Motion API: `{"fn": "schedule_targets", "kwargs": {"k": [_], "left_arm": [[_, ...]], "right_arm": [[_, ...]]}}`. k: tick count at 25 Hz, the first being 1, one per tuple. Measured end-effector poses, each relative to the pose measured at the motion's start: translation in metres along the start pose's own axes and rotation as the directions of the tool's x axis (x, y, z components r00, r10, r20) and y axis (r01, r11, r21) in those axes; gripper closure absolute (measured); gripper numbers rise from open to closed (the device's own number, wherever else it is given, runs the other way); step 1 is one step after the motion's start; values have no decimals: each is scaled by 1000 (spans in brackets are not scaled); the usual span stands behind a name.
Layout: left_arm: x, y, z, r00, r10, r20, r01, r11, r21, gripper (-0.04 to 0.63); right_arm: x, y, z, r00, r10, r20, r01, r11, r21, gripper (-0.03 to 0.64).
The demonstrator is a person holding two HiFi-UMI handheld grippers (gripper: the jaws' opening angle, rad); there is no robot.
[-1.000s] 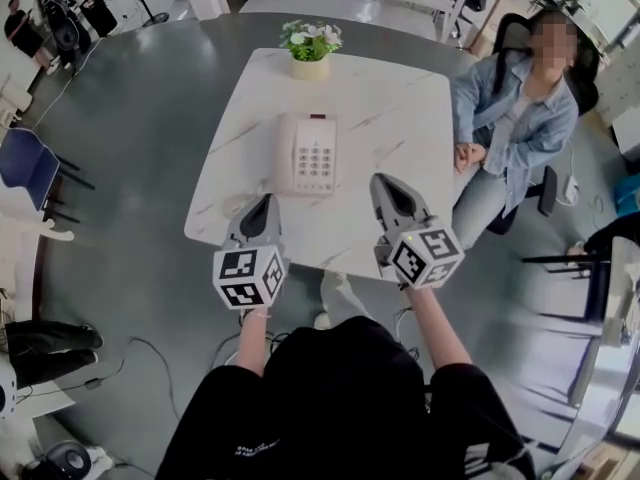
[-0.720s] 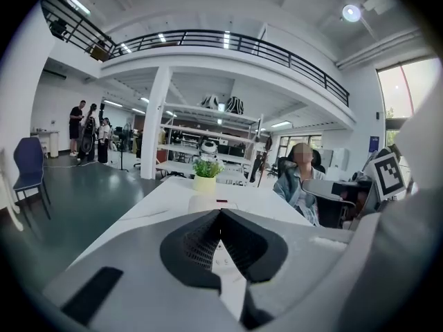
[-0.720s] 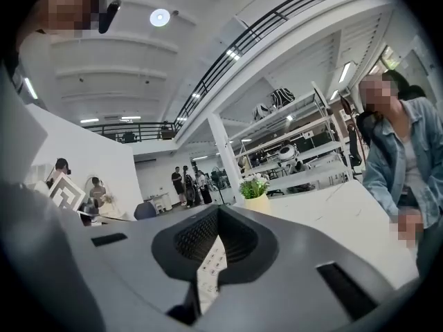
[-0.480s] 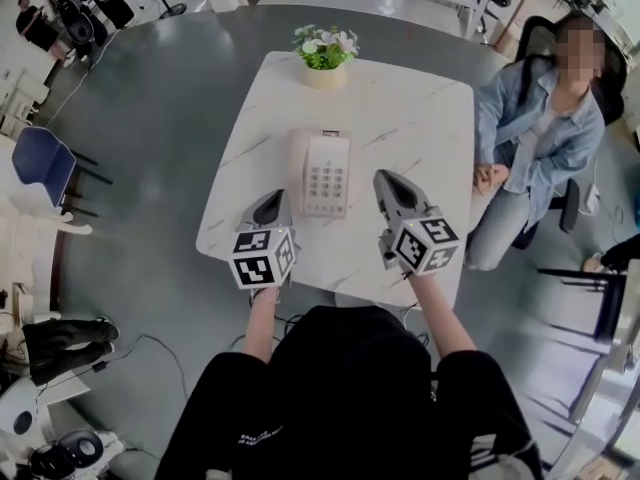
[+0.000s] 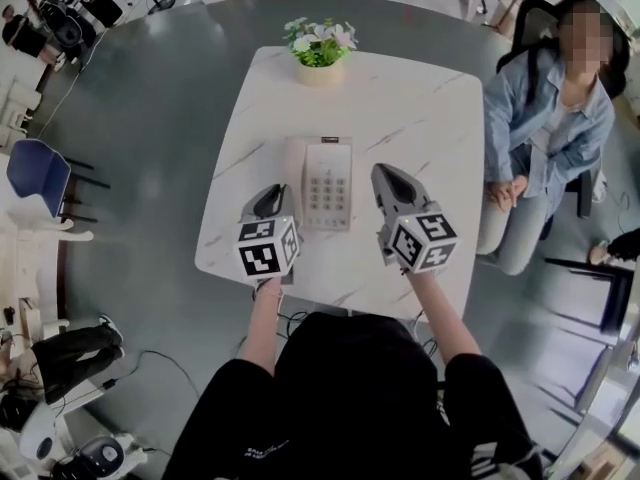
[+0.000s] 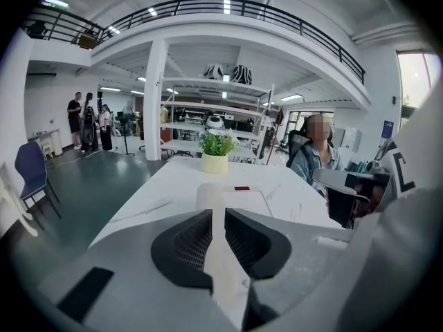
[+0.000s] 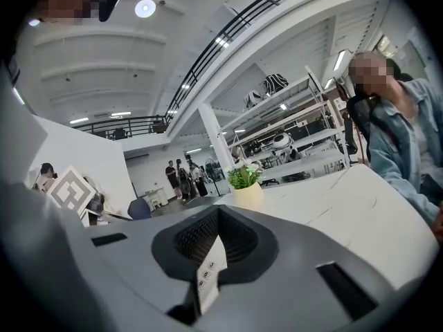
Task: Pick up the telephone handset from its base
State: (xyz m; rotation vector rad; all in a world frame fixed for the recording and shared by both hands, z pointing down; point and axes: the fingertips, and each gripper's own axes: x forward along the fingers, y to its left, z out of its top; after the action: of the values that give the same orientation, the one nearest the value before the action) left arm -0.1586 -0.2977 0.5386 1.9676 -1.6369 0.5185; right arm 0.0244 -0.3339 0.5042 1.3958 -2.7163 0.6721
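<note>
Two grippers hang over the near half of a white marble tabletop [image 5: 400, 98], one to each side of a cream telephone. The handset [image 5: 293, 173] lies in its cradle along the left side of the base [image 5: 328, 183], whose keypad faces up. The left gripper [image 5: 268, 196] points down at the near end of the handset and sits just beside it; whether it touches cannot be told. Its jaws have just been opening and stand a narrow slit apart. Nothing is pressed between them, though the handset shows through the slit in the left gripper view. The right gripper [image 5: 390, 176] sits just right of the base and is more level, with its jaw tips together and nothing held. A few keypad buttons show below its tips in the right gripper view. A potted plant [image 5: 320, 53] stands at the far edge of the tabletop. A person [image 5: 545, 118] in a denim jacket sits at the right side.
</note>
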Motion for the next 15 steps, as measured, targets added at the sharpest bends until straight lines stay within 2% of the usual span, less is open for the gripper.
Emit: {"fn": "schedule_targets", "kwargs": {"k": [4,6,9,15], "left_arm": [[20,6,0,1000,-3,-25,3,1000,-14,471],[30,8,-4,999,-3,-43,2,1000,-17,367],[47,7,-10,996,-23,-89,21,1000,-20,338],[72,7,-17,989,-36,-146,32,999,-30,333]], "right_arm": [[11,-5,-9,999,-27,-19,28,1000,9,627],[14,-8,-14,999,-39,-25,39,999,14,627],[20,-13,-19,998,-57,-30,58,998,26,627],[30,-19,-26,996,-68,-49,70,997,44,627]]}}
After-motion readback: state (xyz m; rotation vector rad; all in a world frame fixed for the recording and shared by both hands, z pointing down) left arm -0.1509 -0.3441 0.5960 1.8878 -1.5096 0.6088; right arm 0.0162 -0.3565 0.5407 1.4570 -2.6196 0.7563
